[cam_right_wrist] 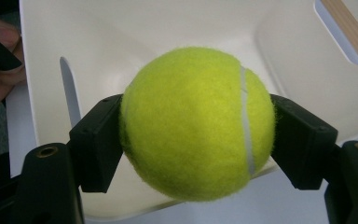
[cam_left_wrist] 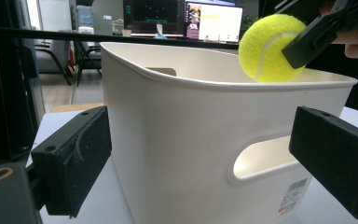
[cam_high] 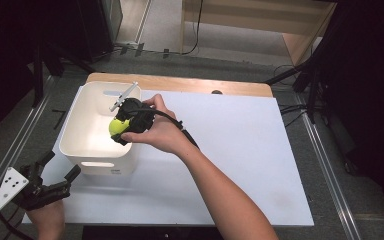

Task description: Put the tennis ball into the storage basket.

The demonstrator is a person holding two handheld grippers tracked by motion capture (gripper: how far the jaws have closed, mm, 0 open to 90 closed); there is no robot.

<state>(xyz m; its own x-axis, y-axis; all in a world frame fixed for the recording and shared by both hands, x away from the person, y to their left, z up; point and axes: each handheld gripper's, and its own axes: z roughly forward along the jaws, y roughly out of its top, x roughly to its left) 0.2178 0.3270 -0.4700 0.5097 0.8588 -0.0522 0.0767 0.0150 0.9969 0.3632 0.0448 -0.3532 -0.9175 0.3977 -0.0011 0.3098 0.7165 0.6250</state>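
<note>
Tongs of the left hand (cam_high: 55, 175) rest with jaws apart at the white counter's (cam_high: 240, 165) near corner, just beside the white plastic bin (cam_high: 82, 135). Farther off, the outstretched right forearm angles its tongs (cam_high: 117, 127) downward, clamped on the fuzzy yellow tennis ball (cam_high: 116, 126) above the bin's opening.

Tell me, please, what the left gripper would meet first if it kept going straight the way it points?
Most likely the near wall of the white bin, right ahead of the open left gripper; how far is unclear.
</note>
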